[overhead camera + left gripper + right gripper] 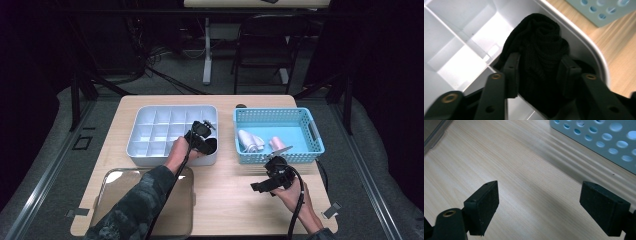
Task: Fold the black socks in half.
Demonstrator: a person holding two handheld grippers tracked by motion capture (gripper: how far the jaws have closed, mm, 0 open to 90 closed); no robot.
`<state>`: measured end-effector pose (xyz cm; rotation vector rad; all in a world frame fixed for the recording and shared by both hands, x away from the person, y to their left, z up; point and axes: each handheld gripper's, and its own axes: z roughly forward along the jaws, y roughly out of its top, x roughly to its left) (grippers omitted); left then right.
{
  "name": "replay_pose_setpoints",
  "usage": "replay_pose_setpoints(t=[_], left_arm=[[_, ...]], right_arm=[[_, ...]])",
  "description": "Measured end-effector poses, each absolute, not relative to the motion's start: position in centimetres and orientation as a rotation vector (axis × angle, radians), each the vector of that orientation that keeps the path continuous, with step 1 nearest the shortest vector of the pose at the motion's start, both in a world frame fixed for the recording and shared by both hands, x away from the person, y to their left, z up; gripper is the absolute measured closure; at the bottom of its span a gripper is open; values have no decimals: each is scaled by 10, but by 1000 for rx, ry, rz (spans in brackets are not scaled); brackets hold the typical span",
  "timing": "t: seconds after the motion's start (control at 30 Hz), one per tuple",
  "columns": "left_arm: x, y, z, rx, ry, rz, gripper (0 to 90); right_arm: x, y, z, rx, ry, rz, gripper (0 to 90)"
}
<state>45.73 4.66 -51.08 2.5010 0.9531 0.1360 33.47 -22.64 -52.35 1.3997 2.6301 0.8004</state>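
Left gripper view: we are seeing the left gripper (pixel 540 75) lowering a black sock (pixel 541 47) into the organizer's (pixel 145 145) near right cell, pads flanking it, contact unclear. Right gripper (pixel 549 207) is hovering wide apart, empty. Rolled socks (pixel 250 141) are waiting in the blue basket (pixel 310 155).

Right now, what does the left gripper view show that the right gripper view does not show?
The left gripper view has the left gripper, a rolled black sock between its pads, which appear to touch it, and the white divided organizer with the sock in a corner compartment. The right gripper view has the right gripper, open over bare wood with nothing between the pads. Both share the wooden table and a perforated wall of the blue basket.
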Motion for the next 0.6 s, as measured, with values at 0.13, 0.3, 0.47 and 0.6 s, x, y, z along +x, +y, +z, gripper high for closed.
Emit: replay_pose_setpoints(t=[0.13, 0.3, 0.47, 0.6], left_arm=[[453, 49, -503, 2479, 946, 173, 433], [448, 60, -492, 2417, 942, 162, 321], [438, 68, -483, 2376, 924, 176, 247], [428, 73, -481, 2361, 904, 185, 199]], right_arm=[[335, -228, -523, 1408, 2639, 801, 153], [336, -229, -523, 1403, 2636, 796, 153], [336, -230, -522, 1424, 2623, 817, 152], [336, -231, -522, 1436, 2615, 821, 151]])
